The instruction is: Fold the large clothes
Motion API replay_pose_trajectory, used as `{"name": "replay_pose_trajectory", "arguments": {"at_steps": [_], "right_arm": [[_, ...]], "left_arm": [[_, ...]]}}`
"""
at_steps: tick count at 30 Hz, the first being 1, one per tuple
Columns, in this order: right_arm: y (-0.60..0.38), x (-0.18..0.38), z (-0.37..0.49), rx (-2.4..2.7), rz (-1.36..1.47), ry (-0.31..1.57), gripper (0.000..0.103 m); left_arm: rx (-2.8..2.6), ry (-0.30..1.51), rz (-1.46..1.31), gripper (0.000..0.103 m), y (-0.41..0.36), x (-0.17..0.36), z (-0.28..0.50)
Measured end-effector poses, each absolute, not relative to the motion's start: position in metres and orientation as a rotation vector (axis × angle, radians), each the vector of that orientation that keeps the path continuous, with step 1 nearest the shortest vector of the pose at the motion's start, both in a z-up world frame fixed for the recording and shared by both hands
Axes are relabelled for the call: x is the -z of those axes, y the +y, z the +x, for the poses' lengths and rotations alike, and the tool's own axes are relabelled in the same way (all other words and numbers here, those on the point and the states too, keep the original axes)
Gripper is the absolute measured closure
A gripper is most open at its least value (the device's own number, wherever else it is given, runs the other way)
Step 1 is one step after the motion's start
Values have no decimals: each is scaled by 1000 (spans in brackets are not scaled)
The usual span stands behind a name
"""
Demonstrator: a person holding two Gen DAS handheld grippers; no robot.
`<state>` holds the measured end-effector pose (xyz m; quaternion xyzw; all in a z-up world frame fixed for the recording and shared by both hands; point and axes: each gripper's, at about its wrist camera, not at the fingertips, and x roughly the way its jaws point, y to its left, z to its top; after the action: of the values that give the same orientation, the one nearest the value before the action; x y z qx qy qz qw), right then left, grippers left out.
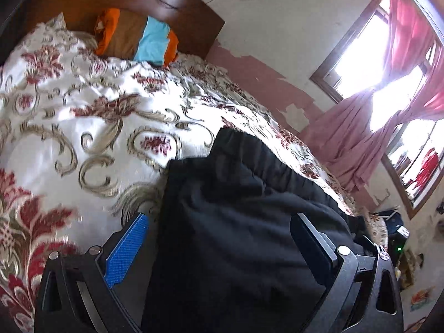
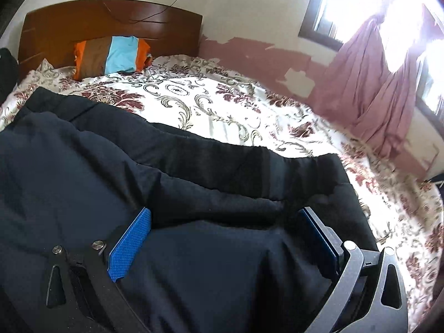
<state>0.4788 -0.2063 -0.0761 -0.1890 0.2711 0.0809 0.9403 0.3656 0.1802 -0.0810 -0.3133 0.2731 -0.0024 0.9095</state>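
A large black garment (image 1: 244, 199) lies on the floral bedspread (image 1: 83, 105). Its gathered waistband shows at its far end in the left wrist view. My left gripper (image 1: 219, 219) is open, with the black cloth lying between its wide-apart blue-padded fingers (image 1: 126, 249). In the right wrist view the same black garment (image 2: 138, 166) spreads across the bed (image 2: 222, 105) in long folds. My right gripper (image 2: 224, 216) is also open, its fingers (image 2: 130, 244) apart with the cloth between them.
A wooden headboard (image 2: 111, 25) and a striped orange, brown and blue pillow (image 2: 111, 55) are at the far end of the bed. A pink curtain (image 2: 374, 88) hangs at the bright window on the right. Clutter lies on the floor (image 1: 402, 249) beside the bed.
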Motion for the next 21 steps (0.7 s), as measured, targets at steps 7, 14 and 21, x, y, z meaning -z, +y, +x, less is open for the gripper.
{"name": "replay_pose_trajectory", "arguments": {"at_steps": [7, 14, 21], "right_arm": [[-240, 25, 430, -306, -335, 498, 1], [-313, 9, 421, -183, -284, 569, 1], [-389, 48, 461, -238, 30, 805, 1]], "left_arm": [[72, 635, -636, 0, 174, 91, 363], [71, 723, -658, 0, 174, 103, 371], [88, 758, -690, 0, 177, 111, 371]]}}
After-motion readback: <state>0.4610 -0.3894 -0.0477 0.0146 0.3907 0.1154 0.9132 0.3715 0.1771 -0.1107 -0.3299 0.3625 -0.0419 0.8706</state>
